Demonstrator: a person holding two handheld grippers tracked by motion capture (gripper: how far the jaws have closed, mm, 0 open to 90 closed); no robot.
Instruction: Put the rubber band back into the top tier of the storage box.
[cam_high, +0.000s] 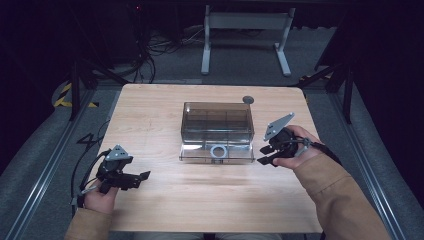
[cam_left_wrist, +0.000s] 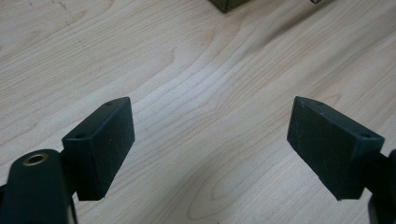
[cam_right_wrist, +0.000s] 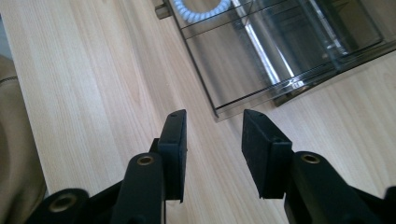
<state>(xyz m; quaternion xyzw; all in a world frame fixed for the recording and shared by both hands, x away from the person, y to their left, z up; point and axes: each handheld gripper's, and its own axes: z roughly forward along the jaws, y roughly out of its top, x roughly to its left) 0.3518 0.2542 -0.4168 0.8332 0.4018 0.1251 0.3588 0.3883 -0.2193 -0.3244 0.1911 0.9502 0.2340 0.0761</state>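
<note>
Two grippers (cam_high: 131, 179) (cam_high: 264, 154), jaws apart, flank one clear box (cam_high: 216, 125).

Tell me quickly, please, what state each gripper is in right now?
Left gripper: open, holding nothing.
Right gripper: open, holding nothing, beside the clear box.

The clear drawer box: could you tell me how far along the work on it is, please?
Done: the drawer is pulled out, with a white ring in it. In hand: the right hand-held gripper, open and empty, sits by its corner. Left: probably pushing it into the box.
</note>
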